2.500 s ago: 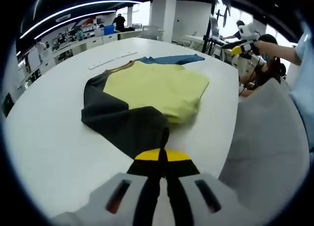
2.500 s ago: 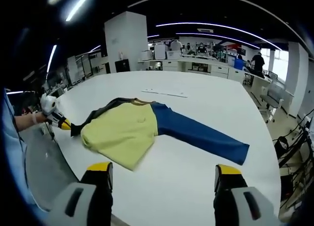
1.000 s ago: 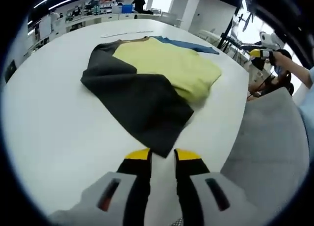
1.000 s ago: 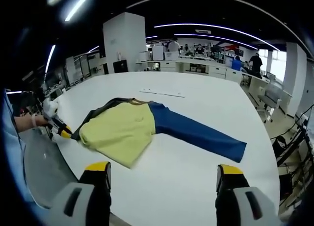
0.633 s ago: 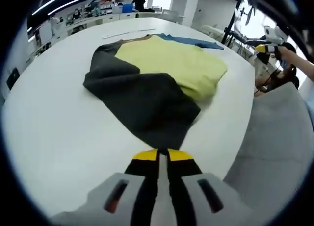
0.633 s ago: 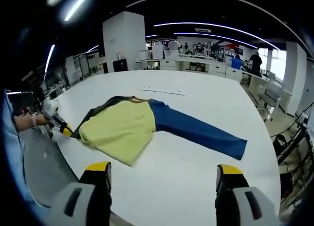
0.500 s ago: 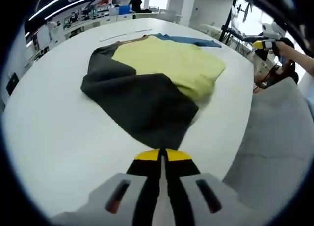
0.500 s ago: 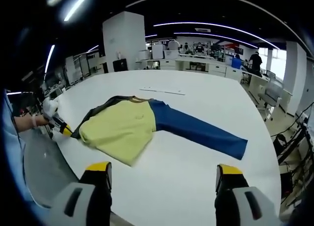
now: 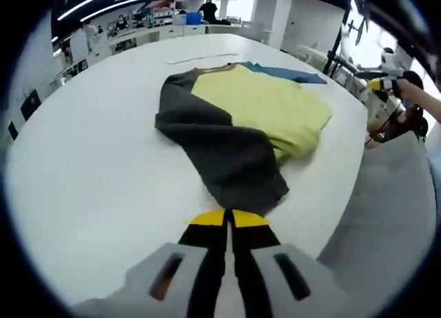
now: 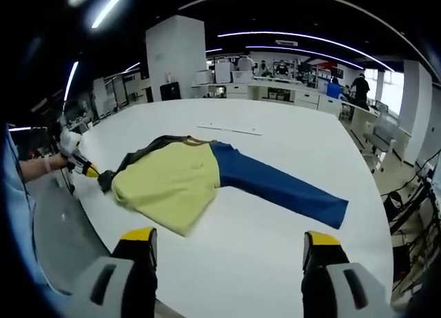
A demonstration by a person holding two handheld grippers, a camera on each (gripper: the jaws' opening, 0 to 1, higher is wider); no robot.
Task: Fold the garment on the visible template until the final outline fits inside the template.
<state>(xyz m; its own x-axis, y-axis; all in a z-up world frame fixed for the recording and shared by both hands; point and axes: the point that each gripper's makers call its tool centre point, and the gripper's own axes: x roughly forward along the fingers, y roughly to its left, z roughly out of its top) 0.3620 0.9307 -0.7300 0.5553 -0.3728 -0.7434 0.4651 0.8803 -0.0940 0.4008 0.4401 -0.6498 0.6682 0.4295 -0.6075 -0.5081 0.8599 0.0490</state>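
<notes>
L gripper (image 9: 228,220): your jaws are together, yellow tips pinched on the end of the dark sleeve (image 9: 227,159) at the table's near edge. In the right gripper view it (image 10: 88,170) sits at the table's left edge w/ your hand (image 10: 67,147) behind it.
R gripper (image 10: 231,243): your jaws are wide apart, nothing between them, held off the table's near edge, well apart from the garment.
Garment (image 10: 186,180): lying on the white table (image 10: 275,242). Yellow body (image 9: 269,107) flat in the middle; dark sleeve runs from the shoulder toward your L jaws, bunched and narrowed at the pinched end.
Blue sleeve (image 10: 279,187): stretched out flat on the table, pointing away from the yellow body toward the table's right side in the right gripper view; in the left gripper view just its far end (image 9: 289,73) peeks past the yellow body.
Collar: brown-edged neck (image 10: 195,143) on the garment's far side.
Strip (image 10: 229,130): thin pale strip flat on the table beyond the garment, not touching it.
Template: can't tell its outline on the table.
Bkgd: benches and people far beyond the table; grey floor beside the table's near edge.
</notes>
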